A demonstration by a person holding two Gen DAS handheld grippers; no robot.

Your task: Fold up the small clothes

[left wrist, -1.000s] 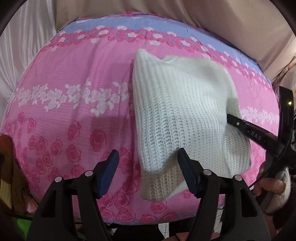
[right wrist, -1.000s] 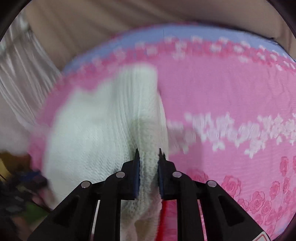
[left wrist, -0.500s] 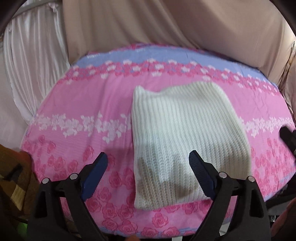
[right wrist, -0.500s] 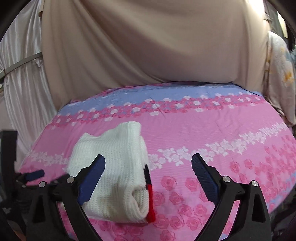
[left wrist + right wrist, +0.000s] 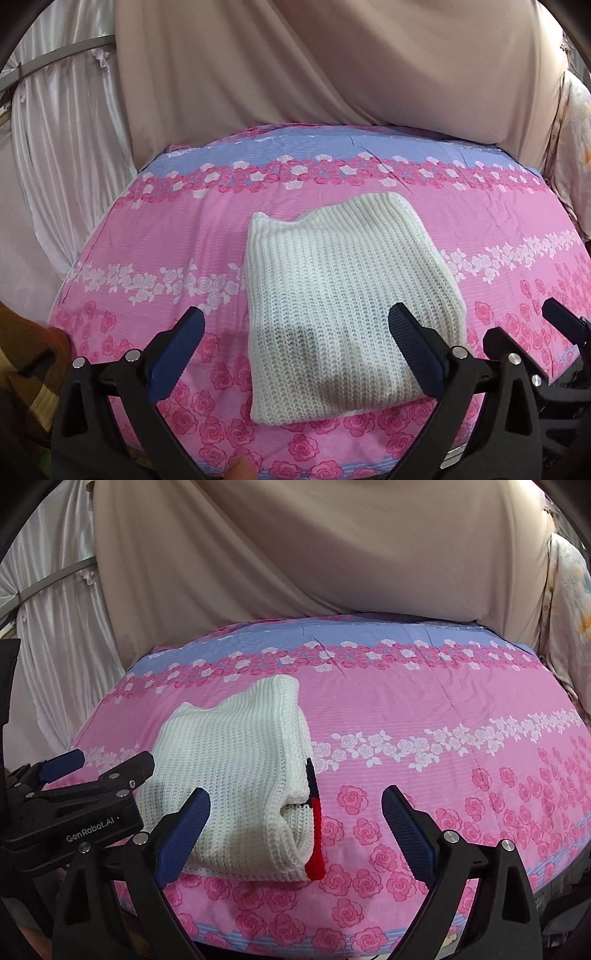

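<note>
A folded white knit garment [image 5: 340, 295] lies flat on the pink rose-print cloth [image 5: 147, 240]. In the right wrist view the white garment [image 5: 240, 768] shows a black and red trim [image 5: 314, 830] along its right edge. My left gripper [image 5: 299, 354] is open and empty, held back above the garment's near edge. My right gripper [image 5: 295, 830] is open and empty, just in front of the garment's near right corner. The left gripper also shows in the right wrist view [image 5: 96, 771], at the left.
The cloth-covered surface [image 5: 443, 709] has a blue band at its far side. Beige drapes [image 5: 332, 66] hang behind, white curtains [image 5: 55, 147] at the left. A brown patterned fabric [image 5: 26, 369] sits at the near left.
My right gripper has let go of the garment and opened. Both grippers have pulled back and up from it. The garment now lies folded and flat.
</note>
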